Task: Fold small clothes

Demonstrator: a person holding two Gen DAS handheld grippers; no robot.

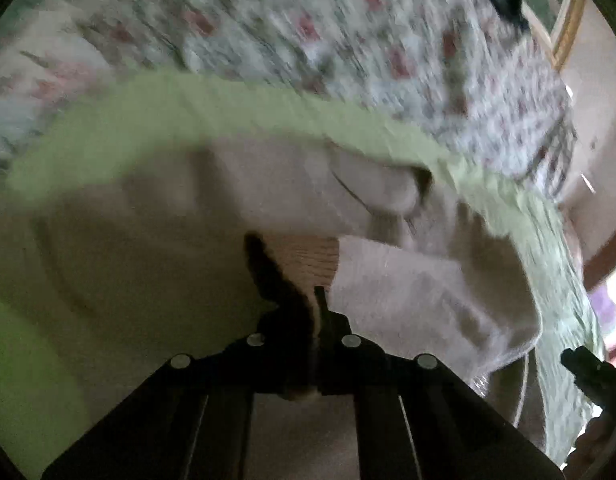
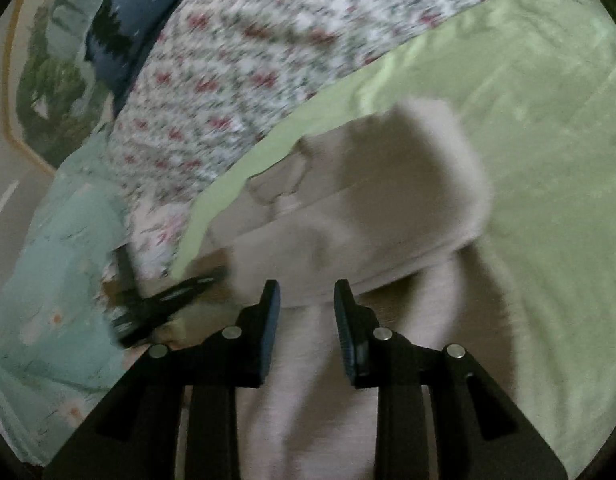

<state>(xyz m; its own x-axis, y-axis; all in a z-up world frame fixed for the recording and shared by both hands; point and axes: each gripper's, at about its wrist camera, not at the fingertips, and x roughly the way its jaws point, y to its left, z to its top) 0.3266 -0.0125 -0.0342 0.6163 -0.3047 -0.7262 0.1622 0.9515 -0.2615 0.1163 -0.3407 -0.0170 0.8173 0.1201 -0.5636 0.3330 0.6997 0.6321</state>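
the pale pink garment lies rumpled and only part-folded on the green sheet of the bed. your left hand-held gripper pinches its edge; your right hand-held gripper hangs part-open, empty. most folding remains.

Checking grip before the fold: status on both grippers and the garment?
Left gripper shut on beige garment. Right gripper open over garment, nothing pinched. Green sheet beneath; nothing in the way.
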